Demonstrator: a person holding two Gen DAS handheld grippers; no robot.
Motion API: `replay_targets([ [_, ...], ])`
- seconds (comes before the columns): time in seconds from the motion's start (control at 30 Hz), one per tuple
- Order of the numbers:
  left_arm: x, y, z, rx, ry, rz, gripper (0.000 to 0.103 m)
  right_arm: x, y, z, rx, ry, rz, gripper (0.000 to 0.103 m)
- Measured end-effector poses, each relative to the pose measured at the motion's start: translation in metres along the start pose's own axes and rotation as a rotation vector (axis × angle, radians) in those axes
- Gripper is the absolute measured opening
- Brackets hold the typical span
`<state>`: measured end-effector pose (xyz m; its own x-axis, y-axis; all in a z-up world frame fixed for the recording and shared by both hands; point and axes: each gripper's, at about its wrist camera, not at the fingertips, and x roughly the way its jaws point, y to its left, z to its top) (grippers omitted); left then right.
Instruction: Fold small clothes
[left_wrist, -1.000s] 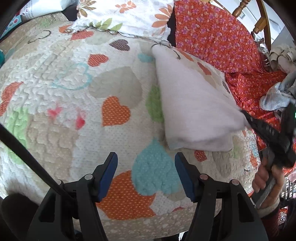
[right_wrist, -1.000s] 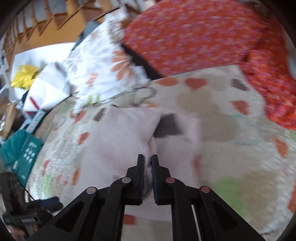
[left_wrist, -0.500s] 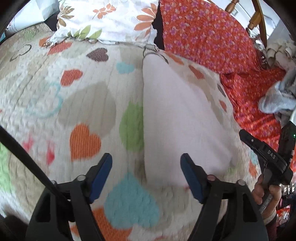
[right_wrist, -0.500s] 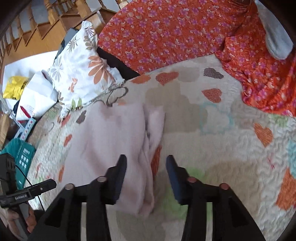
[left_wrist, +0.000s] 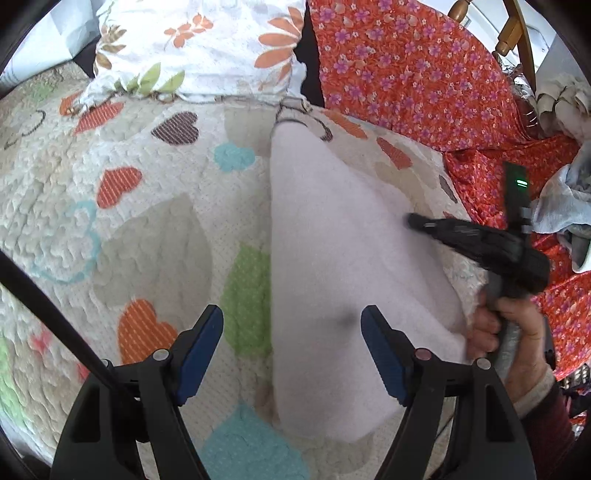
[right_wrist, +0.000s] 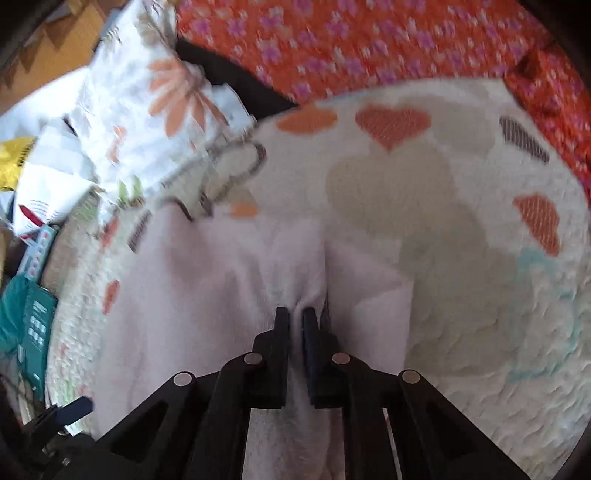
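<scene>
Two grippers are in play over the heart-print quilt (left_wrist: 155, 229), and they stand differently. Your left gripper (left_wrist: 291, 347) has its blue-padded fingers (left_wrist: 201, 345) spread wide apart, holding nothing, hovering low over the near end of the pale pink garment (left_wrist: 332, 266). The left finger sits above the quilt's green heart, the right one above the cloth itself.

Your right gripper (right_wrist: 294, 325) has its jaws nearly together with a pinch of the pale pink garment (right_wrist: 207, 295) caught between them; the fabric puckers into creases that run to the tips. In the left wrist view the same tool reaches in from the right side, its tip over the garment's right half, with your right hand (left_wrist: 513, 332) wrapped around its handle at the cloth's right edge.

The garment lies lengthwise on the quilt as a long folded strip, narrow at the far end and wider toward you, with a small dark spot (left_wrist: 345, 319) near its near end. Its left edge runs straight beside the green heart.

Beyond the quilt a white floral pillow (left_wrist: 199, 44) rests at the far edge, just beside an orange flowered sheet (left_wrist: 399, 70). A crumpled grey-blue cloth (left_wrist: 565, 206) lies on that sheet at the far right. The right wrist view is motion-blurred, so finer detail there cannot be told.
</scene>
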<state>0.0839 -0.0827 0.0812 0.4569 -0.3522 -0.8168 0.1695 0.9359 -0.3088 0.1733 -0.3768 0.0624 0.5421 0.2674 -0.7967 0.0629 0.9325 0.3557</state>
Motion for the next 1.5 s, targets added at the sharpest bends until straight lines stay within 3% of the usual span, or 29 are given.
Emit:
replay_targets([
  [0.07,0.009,0.008,0.004,-0.014,0.013,0.023,0.076,-0.007,-0.021,0.001,0.055,-0.024,-0.101,0.007],
  [0.13,0.018,0.017,0.007,-0.052,0.038,0.001,0.076,-0.008,-0.026,-0.003,0.037,-0.008,-0.144,0.007],
  [0.27,0.025,0.026,0.009,-0.057,0.041,-0.023,0.076,-0.022,-0.024,-0.019,0.021,-0.013,-0.070,0.010],
  [0.3,0.025,0.027,0.008,-0.056,0.040,-0.037,0.078,-0.029,-0.027,-0.024,0.042,-0.028,-0.038,0.018],
  [0.33,0.026,0.030,0.008,-0.055,0.045,-0.068,0.083,-0.034,-0.033,-0.029,0.070,-0.037,-0.006,0.043],
  [0.4,0.029,0.032,0.007,-0.061,0.052,-0.123,0.090,-0.037,-0.043,-0.039,0.119,-0.052,0.042,0.075],
  [0.43,0.034,0.032,0.006,-0.065,0.067,-0.172,0.093,-0.034,-0.046,-0.042,0.137,-0.051,0.057,0.076],
  [0.53,0.050,0.027,0.004,-0.081,0.124,-0.276,0.094,-0.011,-0.044,-0.047,0.165,0.011,0.080,0.076],
  [0.6,0.061,0.018,0.000,-0.085,0.163,-0.309,0.094,0.003,-0.036,-0.048,0.170,0.032,0.112,0.063],
  [0.63,0.062,0.011,-0.001,-0.059,0.162,-0.275,0.088,0.010,-0.032,-0.045,0.180,0.052,0.138,0.041],
  [0.67,0.062,0.003,0.000,-0.027,0.174,-0.242,0.074,0.016,-0.030,-0.041,0.209,0.082,0.188,0.031],
  [0.7,0.061,-0.002,0.001,-0.020,0.201,-0.249,0.040,0.017,-0.028,-0.037,0.250,0.096,0.222,0.027],
  [0.8,0.039,-0.011,0.014,-0.010,0.202,-0.249,0.033,-0.007,-0.020,-0.026,0.267,0.029,0.342,0.023],
  [0.9,0.024,-0.014,0.018,-0.006,0.186,-0.229,0.036,-0.018,-0.016,-0.026,0.229,-0.018,0.318,0.023],
  [0.93,0.024,-0.012,0.017,-0.013,0.186,-0.206,0.044,-0.014,-0.014,-0.030,0.203,-0.007,0.252,0.026],
  [1.0,0.038,-0.007,0.006,-0.013,0.200,-0.080,0.059,0.009,-0.013,-0.038,0.139,0.065,0.077,0.036],
  [1.03,0.043,-0.005,0.002,-0.016,0.219,-0.053,0.065,0.015,-0.015,-0.044,0.120,0.079,0.050,0.043],
  [1.13,0.040,0.009,-0.014,-0.087,0.222,-0.104,0.068,-0.009,-0.021,-0.051,0.174,0.026,0.058,0.046],
  [1.23,0.017,0.020,-0.030,-0.100,0.176,-0.088,0.072,-0.049,-0.005,-0.056,0.091,-0.059,0.008,0.044],
  [1.3,0.003,0.024,-0.038,-0.110,0.140,-0.075,0.073,-0.074,0.009,-0.064,0.047,-0.093,0.030,0.037],
  [1.4,-0.024,0.025,-0.052,-0.102,0.058,0.005,0.073,-0.094,0.037,-0.077,-0.018,-0.111,0.096,0.029],
  [1.5,-0.053,0.026,-0.063,-0.092,-0.029,0.100,0.073,-0.085,0.066,-0.092,-0.046,-0.043,0.243,0.025],
])
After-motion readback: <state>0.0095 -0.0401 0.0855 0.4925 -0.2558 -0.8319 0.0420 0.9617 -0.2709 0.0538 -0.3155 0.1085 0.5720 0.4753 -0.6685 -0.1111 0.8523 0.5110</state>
